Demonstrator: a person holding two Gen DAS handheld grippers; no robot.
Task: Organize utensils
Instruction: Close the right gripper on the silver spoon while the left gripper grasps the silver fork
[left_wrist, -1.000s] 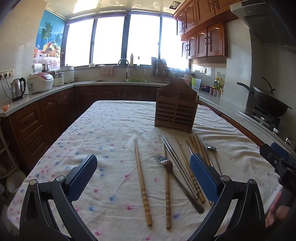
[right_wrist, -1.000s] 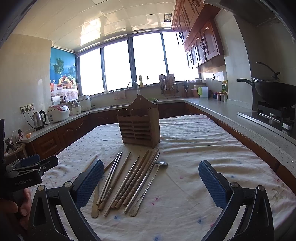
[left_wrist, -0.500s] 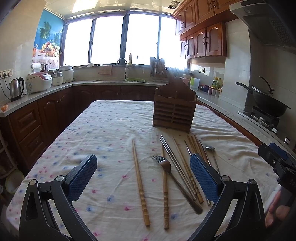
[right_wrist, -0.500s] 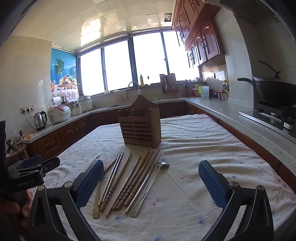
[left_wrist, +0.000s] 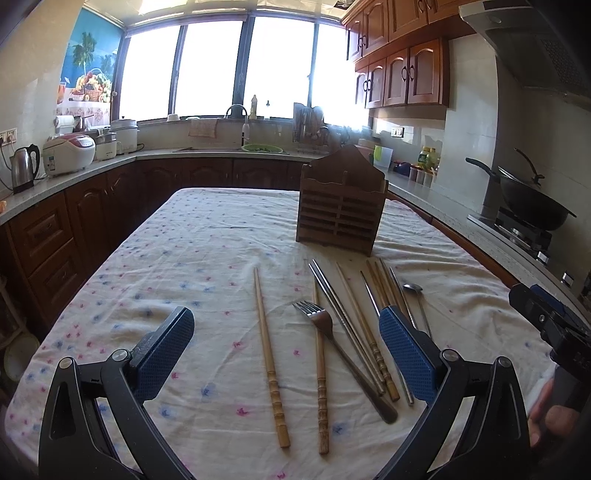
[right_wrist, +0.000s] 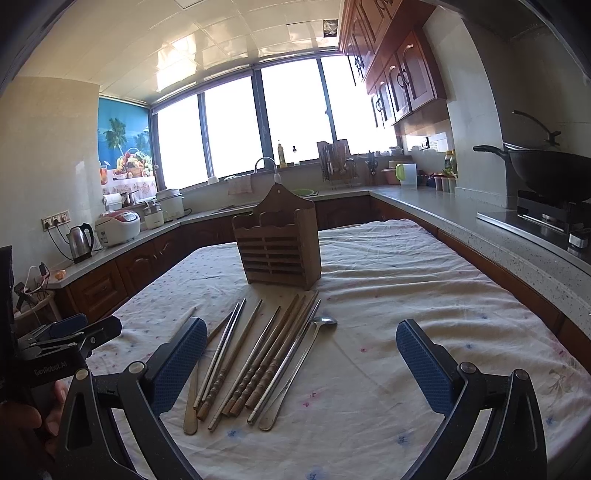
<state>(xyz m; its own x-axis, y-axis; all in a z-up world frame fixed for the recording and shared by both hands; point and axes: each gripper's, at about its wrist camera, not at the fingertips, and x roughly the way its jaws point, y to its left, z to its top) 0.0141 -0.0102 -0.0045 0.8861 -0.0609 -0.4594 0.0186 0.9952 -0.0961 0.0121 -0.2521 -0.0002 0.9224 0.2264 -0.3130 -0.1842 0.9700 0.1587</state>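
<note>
Utensils lie loose on the tabletop (left_wrist: 155, 258), toward its near edge; none is stowed as far as the views show, so the task appears to be at its start. Nearest the left gripper (left_wrist: 286, 354) are a single wooden chopstick (left_wrist: 269, 360), a second one beside it and a fork (left_wrist: 334, 341). In front of the right gripper (right_wrist: 301, 365) lie a bundle of wooden and metal chopsticks (right_wrist: 258, 360) and a spoon (right_wrist: 299, 363). Farther on, near the middle of the tabletop, stands the wooden holder (right_wrist: 277, 245), upright, with nothing visible in it.

Both grippers hover low over the near edge, fingers spread wide and empty, aimed along the utensils toward the holder.
</note>
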